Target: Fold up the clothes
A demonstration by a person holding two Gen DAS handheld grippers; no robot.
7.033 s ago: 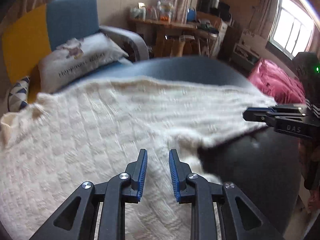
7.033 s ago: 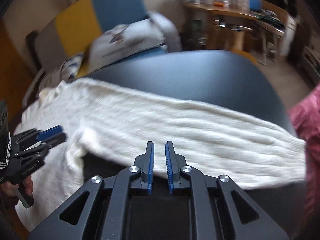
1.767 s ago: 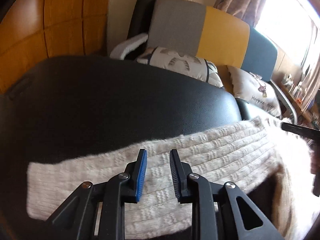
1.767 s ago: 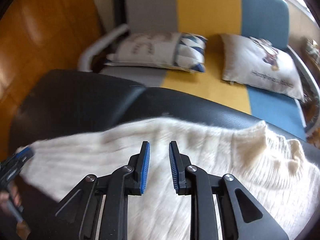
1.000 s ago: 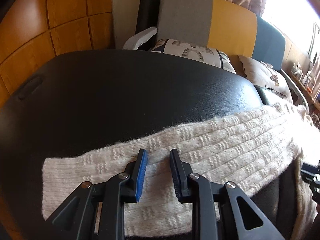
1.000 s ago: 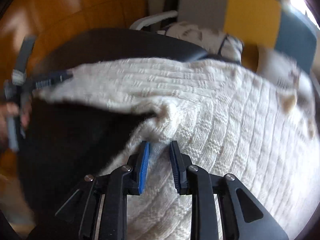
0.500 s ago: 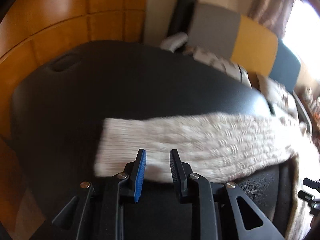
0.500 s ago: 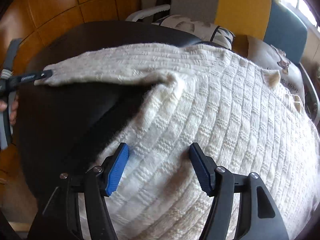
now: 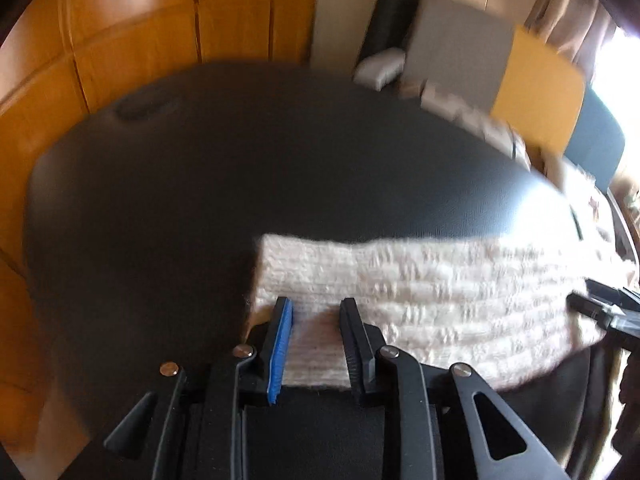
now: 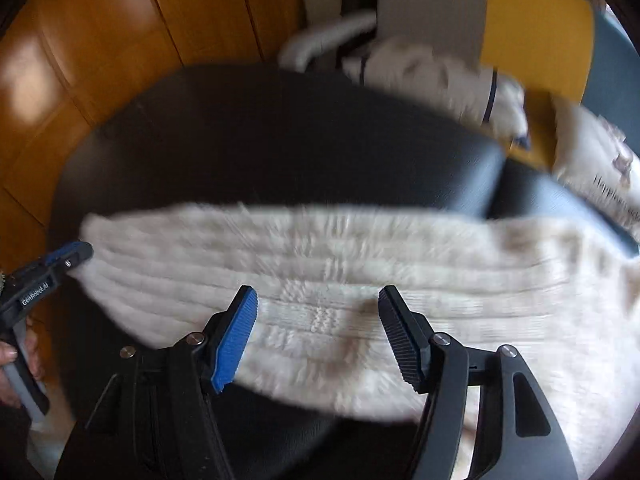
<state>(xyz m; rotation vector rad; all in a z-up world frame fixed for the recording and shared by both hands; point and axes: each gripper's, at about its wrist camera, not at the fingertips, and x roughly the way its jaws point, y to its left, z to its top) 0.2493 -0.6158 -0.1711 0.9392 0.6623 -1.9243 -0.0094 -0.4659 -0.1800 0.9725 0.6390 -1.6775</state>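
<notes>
Sleeve [image 9: 420, 292] of our sweater [image 10: 500, 320] stretches across mid-frame on the black table [image 9: 200, 200]. Left gripper [image 9: 316, 316] clamps its cuff (lower centre); right gripper [image 10: 316, 312] hovers spread above the sleeve. Judging from this, we should carry the cuff flat, without dragging.

- The left hand-held gripper [image 9: 314, 320] is held low, its jaws closed to a narrow gap around knit fabric.
- The right hand-held gripper [image 10: 318, 320] is held with its jaws spread wide.
</notes>
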